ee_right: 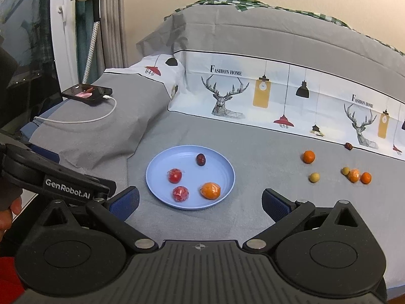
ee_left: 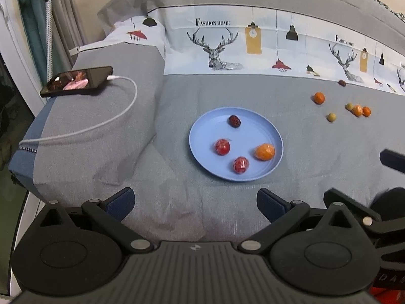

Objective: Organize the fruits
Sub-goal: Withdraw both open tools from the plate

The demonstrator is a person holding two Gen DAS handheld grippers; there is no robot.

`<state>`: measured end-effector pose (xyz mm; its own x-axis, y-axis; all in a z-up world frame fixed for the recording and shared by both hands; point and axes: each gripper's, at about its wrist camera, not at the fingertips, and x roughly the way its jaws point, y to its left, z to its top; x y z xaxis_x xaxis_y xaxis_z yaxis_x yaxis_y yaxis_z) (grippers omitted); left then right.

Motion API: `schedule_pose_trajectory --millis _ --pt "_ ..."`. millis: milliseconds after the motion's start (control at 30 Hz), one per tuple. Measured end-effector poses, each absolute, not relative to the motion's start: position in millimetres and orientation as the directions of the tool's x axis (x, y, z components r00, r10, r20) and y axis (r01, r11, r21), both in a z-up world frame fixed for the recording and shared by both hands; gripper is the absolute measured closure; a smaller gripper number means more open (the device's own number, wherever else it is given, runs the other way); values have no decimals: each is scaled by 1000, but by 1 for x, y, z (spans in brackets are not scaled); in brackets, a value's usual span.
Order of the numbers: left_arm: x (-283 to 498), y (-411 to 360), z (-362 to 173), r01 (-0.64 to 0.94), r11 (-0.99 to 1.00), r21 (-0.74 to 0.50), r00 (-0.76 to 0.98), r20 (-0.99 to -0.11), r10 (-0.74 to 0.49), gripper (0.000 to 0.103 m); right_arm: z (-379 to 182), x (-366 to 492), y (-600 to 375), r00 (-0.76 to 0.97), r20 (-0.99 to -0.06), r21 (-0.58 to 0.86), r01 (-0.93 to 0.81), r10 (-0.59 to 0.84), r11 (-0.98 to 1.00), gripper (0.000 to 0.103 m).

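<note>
Bare grey bedspread (ee_right: 265,167) lies between blue plate (ee_right: 154,167) and scattered fruit (ee_right: 309,157) — phone (ee_right: 87,93) and cable (ee_right: 101,117) far left.

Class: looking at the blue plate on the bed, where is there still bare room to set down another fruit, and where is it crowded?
On the blue plate, the far-left arc beside the dark date is bare, as is the middle. Its near half is crowded: two wrapped red fruits and the wrapped orange.
</note>
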<state>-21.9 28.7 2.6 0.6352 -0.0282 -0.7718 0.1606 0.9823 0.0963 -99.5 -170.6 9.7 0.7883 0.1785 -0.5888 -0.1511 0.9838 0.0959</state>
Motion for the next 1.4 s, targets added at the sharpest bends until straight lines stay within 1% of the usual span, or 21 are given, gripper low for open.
schedule_pose_trajectory --millis 433,900,1133,1200,1400 --pt "0 18 5 194 975 107 638 -769 -43 0 1 -85 -180 785 -602 120 -91 145 989 1" --pt "43 -3 8 278 949 150 672 -736 -81 0 -10 -48 -196 783 -616 129 -7 85 992 1" --pt "80 -2 28 292 927 235 789 -607 -95 0 -19 -29 -201 762 -646 117 31 52 993 1" --pt "98 0 36 291 916 277 819 -566 -89 0 -22 -24 -199 748 -661 116 32 53 993 1" --pt "164 25 52 207 892 403 896 -443 -8 0 -29 -16 -183 716 -696 80 -1 57 997 1"
